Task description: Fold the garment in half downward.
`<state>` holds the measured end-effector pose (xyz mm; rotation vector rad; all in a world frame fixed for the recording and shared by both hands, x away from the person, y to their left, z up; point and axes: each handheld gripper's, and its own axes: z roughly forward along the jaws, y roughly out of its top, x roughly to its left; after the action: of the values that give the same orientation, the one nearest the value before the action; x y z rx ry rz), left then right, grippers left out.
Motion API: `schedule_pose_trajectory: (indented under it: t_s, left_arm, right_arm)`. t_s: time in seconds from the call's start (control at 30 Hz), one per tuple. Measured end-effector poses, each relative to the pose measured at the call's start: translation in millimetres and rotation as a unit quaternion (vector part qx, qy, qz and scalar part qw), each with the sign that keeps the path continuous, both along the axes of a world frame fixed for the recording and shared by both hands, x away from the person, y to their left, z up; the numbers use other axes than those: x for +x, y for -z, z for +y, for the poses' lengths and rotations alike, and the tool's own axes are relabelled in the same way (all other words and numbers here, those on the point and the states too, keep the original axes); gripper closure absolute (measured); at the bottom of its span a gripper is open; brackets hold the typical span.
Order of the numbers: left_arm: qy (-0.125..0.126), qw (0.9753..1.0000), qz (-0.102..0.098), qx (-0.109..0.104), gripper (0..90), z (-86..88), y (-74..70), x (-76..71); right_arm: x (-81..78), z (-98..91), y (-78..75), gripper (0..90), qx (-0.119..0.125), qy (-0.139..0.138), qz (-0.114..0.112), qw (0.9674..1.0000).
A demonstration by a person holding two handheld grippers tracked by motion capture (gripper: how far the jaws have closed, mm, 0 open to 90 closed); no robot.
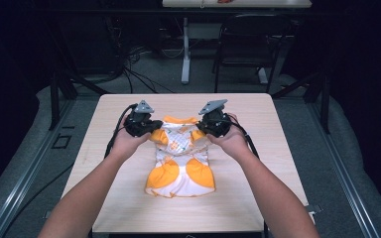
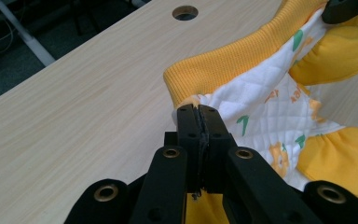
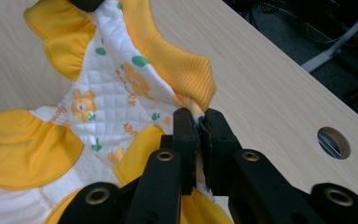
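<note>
A small quilted garment [image 1: 181, 158], white with orange flower print, yellow ruffles and a yellow ribbed band, lies mid-table. My left gripper [image 1: 155, 130] is shut on the garment's left top corner; in the left gripper view [image 2: 198, 112] the jaws pinch the white cloth just below the ribbed band [image 2: 223, 65]. My right gripper [image 1: 202, 128] is shut on the right top corner; in the right gripper view [image 3: 198, 116] cloth beside the ribbed band [image 3: 182, 65] is caught between the jaws. The garment's top edge looks lifted between the two grippers.
The light wooden table [image 1: 129, 198] has bare room all round the garment. A round cable hole [image 2: 185, 12] sits near the far edge, also visible as the hole [image 3: 333, 142] in the right gripper view. Beyond the table stand a chair [image 1: 248, 44], a desk leg and floor cables.
</note>
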<state>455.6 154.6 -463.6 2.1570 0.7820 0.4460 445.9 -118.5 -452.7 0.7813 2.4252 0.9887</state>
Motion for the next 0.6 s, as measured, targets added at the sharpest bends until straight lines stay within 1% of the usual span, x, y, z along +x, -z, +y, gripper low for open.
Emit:
schedule_pose_trajectory:
  t_s: [0.1,0.2,0.27,0.3,0.33,0.37,0.43,0.47,0.57,0.6]
  left_arm:
    - [0.004,1.0,0.003,0.002,88.6,0.1,2.8,-2.5]
    - [0.008,1.0,0.005,0.001,88.6,0.7,5.1,-5.0]
    - [0.009,0.9999,0.007,0.002,88.6,1.2,7.0,-6.3]
    - [0.006,1.0,0.006,0.001,88.6,0.8,8.1,-6.8]
    - [0.009,0.9999,0.008,0.006,88.6,1.0,8.2,-7.4]
    - [0.009,0.9999,0.007,0.006,88.6,0.9,8.5,-7.8]
    - [0.011,0.9999,0.009,0.006,88.6,1.2,8.4,-8.4]
    - [0.012,0.9999,0.009,0.008,88.6,1.4,8.2,-8.7]
    - [0.012,0.9999,0.009,0.001,88.6,1.4,8.8,-10.2]
    - [0.015,0.9998,0.011,0.002,88.5,1.4,8.9,-11.1]
  right_arm:
    - [-2.1,-0.1,2.5,84.5,0.001,0.0,0.002,1.0]
    - [-3.7,-0.6,3.8,84.5,-0.003,-0.003,0.004,1.0]
    - [-5.2,-0.2,3.8,84.5,-0.007,-0.007,0.006,0.9999]
    - [-6.5,0.7,4.3,84.4,-0.004,-0.006,0.005,1.0]
    - [-7.0,1.0,4.3,84.4,-0.004,-0.008,0.005,0.9999]
    - [-8.1,1.3,3.9,84.4,-0.01,-0.011,0.006,0.9999]
    - [-9.3,2.1,5.1,84.5,-0.006,-0.013,0.007,0.9999]
    - [-10.0,2.2,5.6,84.4,-0.008,-0.012,0.007,0.9999]
    - [-10.7,0.9,7.0,84.4,-0.007,-0.013,0.01,0.9998]
    - [-10.6,0.0,7.4,84.4,-0.007,-0.014,0.011,0.9998]
